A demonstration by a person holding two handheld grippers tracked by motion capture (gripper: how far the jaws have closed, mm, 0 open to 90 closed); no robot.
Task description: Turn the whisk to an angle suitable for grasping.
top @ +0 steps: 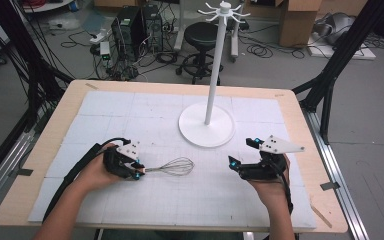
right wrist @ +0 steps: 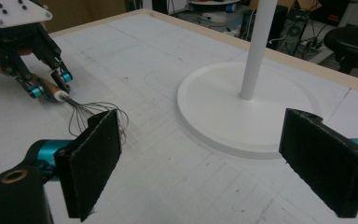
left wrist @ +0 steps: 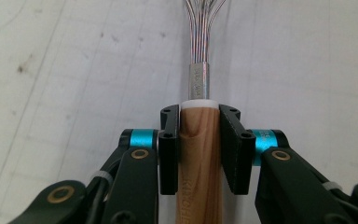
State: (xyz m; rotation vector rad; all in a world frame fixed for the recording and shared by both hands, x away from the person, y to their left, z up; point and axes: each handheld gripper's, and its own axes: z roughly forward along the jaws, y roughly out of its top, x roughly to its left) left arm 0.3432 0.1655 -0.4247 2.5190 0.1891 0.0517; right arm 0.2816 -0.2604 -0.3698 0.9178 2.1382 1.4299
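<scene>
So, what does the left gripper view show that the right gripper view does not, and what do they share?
Left gripper view: the whisk's wooden handle in close-up, with printed letters on it, the metal collar above it, and the left gripper with its jaws pressed on the handle from both sides.

Right gripper view: the white stand with its round base and pole, a black stool beyond the table edge, and the right gripper with its jaws wide apart and nothing between them.

Both: the whisk's wires, the left gripper and the white gridded mat.

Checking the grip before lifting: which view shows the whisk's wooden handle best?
The left gripper view: the handle sits close up between the fingers. The high view and the right gripper view show mainly the wires.
</scene>
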